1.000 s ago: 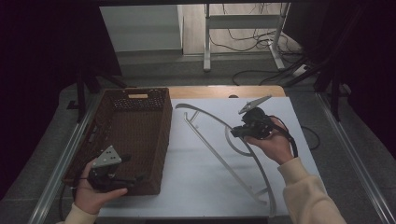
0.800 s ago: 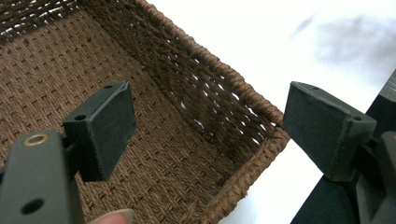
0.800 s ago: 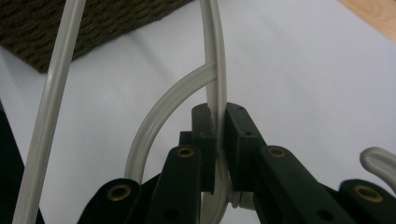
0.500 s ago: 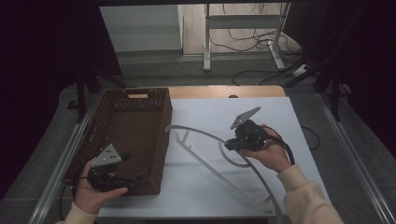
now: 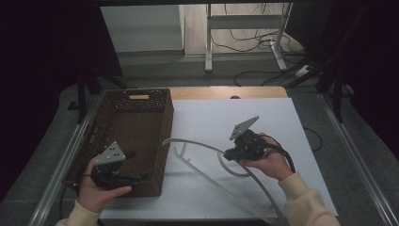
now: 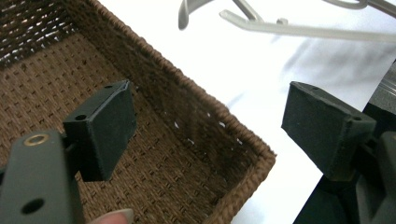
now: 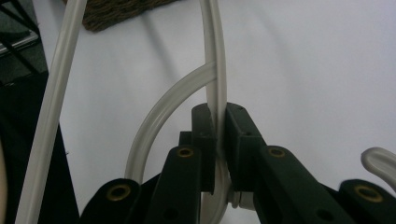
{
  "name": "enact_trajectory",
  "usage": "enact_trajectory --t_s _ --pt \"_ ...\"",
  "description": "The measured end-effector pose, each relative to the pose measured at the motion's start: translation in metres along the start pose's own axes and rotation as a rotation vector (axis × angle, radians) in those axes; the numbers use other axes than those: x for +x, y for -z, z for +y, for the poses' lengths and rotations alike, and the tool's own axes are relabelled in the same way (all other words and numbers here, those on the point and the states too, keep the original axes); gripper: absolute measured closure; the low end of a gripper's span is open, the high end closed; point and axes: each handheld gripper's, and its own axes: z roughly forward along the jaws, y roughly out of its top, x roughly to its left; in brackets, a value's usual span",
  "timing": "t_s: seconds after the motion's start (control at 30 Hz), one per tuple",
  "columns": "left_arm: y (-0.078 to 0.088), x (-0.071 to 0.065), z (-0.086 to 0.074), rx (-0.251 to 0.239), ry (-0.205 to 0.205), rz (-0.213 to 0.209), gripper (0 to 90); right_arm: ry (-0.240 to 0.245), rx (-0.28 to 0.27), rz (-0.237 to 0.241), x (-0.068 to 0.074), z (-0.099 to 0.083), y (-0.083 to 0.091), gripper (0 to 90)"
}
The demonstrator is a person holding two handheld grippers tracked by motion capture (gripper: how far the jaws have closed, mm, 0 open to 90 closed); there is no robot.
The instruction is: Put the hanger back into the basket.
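While we held the left gripper point(image 5: 134, 178) with its jaws spread wide and empty over the near right corner of the brown wicker basket point(image 5: 141, 117), the right gripper point(image 5: 227, 154) was clamped on a pale plastic clothes hanger point(image 5: 202, 147), which lay over the white table point(image 5: 282, 122) just right of the basket.

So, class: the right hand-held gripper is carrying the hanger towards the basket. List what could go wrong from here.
1. The right hand-held gripper pinches only a thin strip of the hanger, so it may swivel or slip out.
2. The hanger is long, and its far end is near the basket's rim; it might catch there.
3. The left hand-held gripper hangs open over the basket corner, possibly in the way.
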Motion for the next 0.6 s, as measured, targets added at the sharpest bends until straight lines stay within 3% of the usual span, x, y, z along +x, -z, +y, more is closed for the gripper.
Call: enact_trajectory --t_s 0.3,0.47,0.6 --pt "-0.006 -0.005 0.023 0.010 -0.050 -0.014 17.8 0.048 0.015 0.029 0.011 0.002 -0.004 82.7" --pt "-0.015 -0.005 0.041 0.030 -0.082 -0.045 18.5 0.085 0.025 0.045 0.017 0.004 -0.008 82.7" --pt "-0.023 -0.004 0.052 0.057 -0.093 -0.070 19.6 0.087 0.031 0.054 0.021 0.006 -0.009 82.7"
